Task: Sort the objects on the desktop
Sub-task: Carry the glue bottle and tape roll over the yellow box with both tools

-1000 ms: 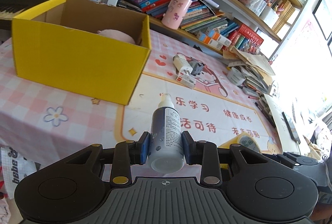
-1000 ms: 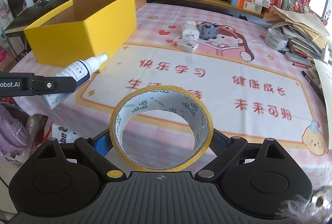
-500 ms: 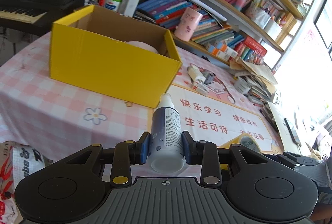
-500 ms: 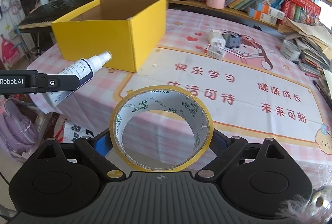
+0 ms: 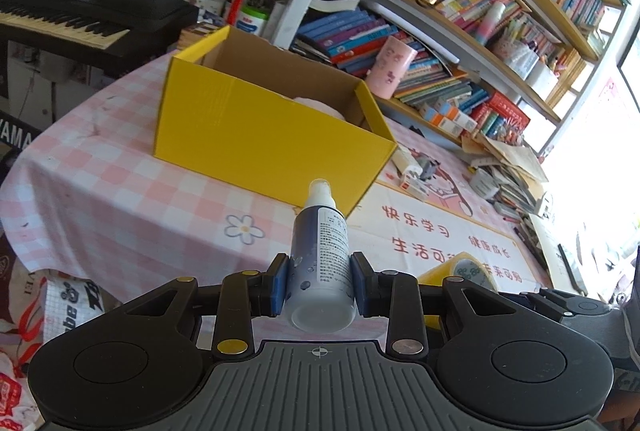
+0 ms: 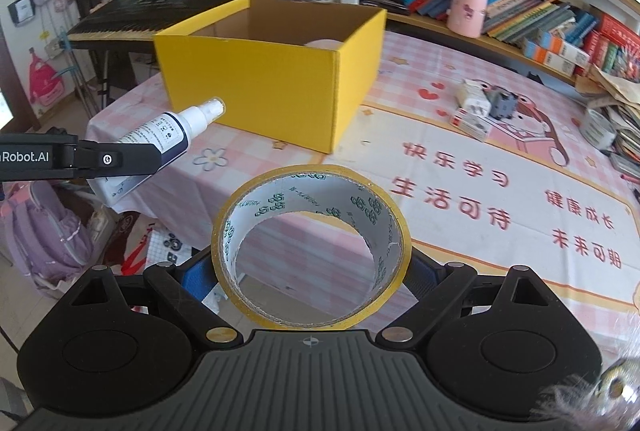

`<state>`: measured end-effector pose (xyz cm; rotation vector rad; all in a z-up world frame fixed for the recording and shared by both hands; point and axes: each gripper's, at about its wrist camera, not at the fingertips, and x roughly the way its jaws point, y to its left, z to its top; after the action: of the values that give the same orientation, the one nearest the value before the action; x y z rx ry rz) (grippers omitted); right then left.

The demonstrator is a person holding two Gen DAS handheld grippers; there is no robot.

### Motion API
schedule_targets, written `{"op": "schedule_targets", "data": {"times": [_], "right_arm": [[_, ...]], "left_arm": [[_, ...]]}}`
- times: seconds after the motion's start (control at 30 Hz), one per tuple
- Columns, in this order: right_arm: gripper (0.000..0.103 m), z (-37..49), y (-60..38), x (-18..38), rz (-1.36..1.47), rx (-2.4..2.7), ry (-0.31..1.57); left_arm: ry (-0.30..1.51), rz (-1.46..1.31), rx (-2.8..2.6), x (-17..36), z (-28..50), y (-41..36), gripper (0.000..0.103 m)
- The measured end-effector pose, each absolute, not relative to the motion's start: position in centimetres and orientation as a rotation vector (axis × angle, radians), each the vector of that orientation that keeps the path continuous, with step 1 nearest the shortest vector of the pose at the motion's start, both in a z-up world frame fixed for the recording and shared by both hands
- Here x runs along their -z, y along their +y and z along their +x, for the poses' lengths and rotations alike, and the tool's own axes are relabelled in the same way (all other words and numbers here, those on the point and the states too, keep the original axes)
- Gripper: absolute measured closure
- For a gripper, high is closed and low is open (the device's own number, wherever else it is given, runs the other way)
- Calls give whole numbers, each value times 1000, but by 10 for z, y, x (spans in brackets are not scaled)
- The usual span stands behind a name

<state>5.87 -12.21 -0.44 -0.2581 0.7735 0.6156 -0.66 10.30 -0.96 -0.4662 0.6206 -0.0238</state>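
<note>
- My left claw (image 5: 320,285) pinched the bottle (image 5: 320,263) mid-body: light, rigid, slick.
- My right claw (image 6: 312,271) clamped the tape (image 6: 312,251) across its stiff rim.

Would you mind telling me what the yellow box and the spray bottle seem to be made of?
The yellow box looks like cardboard: matte yellow outside, plain brown inside, with folded edges. The spray bottle seems to be glossy plastic, a dark blue body with a printed white label and a white nozzle.

Black keyboard (image 5: 60,7) left; crowded bookshelves (image 5: 460,31) behind the table.
</note>
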Motion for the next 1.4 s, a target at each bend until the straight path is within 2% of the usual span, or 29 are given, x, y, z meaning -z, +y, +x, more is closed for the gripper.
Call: {"op": "schedule_targets", "data": {"times": [0.77, 1.4], "right_arm": [[11, 74, -58, -15, -269, -773, 756], [11, 151, -20, -70, -260, -835, 590]], "left_arm": [[563, -506, -45, -8, -3, 136, 70], [435, -470, -45, -51, 71, 167, 70]]}}
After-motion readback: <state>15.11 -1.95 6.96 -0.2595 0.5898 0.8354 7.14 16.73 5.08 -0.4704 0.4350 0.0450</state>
